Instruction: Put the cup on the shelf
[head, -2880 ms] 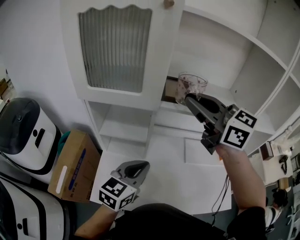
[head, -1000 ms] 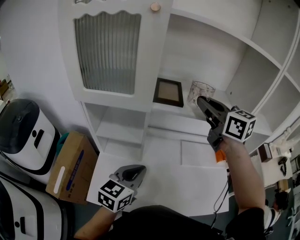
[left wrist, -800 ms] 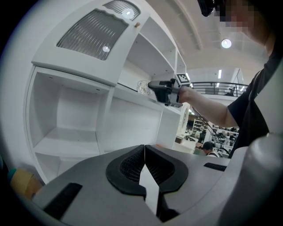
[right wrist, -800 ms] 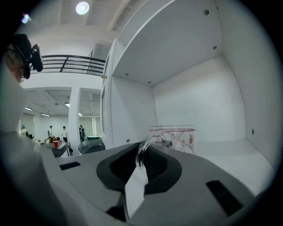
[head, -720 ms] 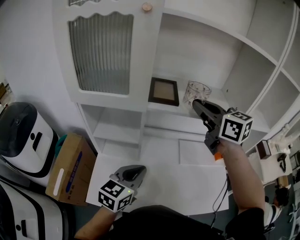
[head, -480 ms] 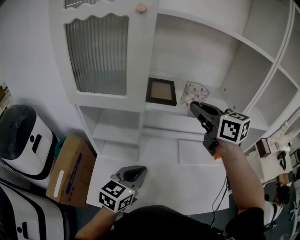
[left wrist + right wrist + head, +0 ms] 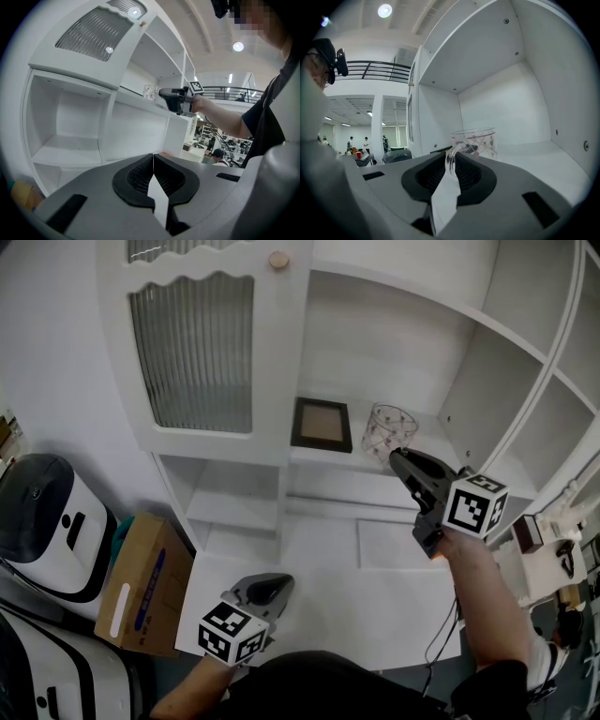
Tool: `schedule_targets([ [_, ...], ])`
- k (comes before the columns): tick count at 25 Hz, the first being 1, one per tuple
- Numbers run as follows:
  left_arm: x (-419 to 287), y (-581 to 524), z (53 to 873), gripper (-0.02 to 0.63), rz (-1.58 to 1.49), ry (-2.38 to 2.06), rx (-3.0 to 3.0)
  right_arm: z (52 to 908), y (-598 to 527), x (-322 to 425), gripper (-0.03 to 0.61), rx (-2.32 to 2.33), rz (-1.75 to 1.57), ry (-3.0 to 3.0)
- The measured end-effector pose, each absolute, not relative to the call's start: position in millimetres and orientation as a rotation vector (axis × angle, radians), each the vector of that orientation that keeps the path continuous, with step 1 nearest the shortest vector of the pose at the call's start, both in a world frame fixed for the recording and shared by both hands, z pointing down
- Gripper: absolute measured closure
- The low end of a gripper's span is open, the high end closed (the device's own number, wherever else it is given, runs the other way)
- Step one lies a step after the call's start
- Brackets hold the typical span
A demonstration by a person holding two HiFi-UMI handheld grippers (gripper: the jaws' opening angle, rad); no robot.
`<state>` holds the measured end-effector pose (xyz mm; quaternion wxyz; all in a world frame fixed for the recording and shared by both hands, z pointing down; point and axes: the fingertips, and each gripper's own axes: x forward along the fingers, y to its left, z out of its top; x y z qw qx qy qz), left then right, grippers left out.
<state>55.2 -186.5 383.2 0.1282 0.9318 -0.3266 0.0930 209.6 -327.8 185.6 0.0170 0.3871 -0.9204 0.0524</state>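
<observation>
Fingers of my left gripper (image 7: 272,583) hang pressed together on nothing, low and well apart from the shelf (image 7: 433,441), where, right of the picture frame (image 7: 322,424), the glass cup (image 7: 389,430) seems to stand upright, its handle facing my right gripper (image 7: 398,458), whose fingers pinch that handle.

A big white cupboard (image 7: 394,343) with open boxes stands right in front of the right tongs (image 7: 394,456). Its door (image 7: 192,343) has bumpy glass and a round knob (image 7: 278,259), up and left of them. A dark picture frame (image 7: 322,425) is just left of the right tongs. A brown box (image 7: 141,577) and a black-and-white machine (image 7: 42,521) sit left of the left tongs (image 7: 272,583). The wall (image 7: 47,352) is white. A round light (image 7: 385,10) shines high above.
</observation>
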Motion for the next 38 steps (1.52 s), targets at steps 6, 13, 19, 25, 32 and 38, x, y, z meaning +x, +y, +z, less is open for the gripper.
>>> schedule_targets([
  [6,56.0,-185.5,383.2,0.600,0.268,-0.939,2.711,184.9,-325.4,222.5,0.549,1.285,0.135,-2.863],
  [13,55.4,-186.1,384.9,0.600,0.266,-0.928,2.710,185.5,-332.6,229.0,0.549,1.300,0.148,-2.841],
  [19,60.0,-185.4,381.2,0.600,0.240,-0.908,2.721,185.8,-348.3,221.9,0.549,1.274,0.198,-2.809],
  [25,61.4,-188.5,376.3,0.600,0.221,-0.889,2.744,185.9,-338.2,224.7,0.549,1.315,0.163,-2.816],
  [32,64.5,-191.3,374.8,0.600,0.236,-0.869,2.756,184.8,-336.1,232.8,0.549,1.337,0.135,-2.812],
  [38,78.8,-186.5,361.4,0.600,0.232,-0.823,2.814,184.5,-349.0,219.9,0.549,1.318,0.182,-2.833],
])
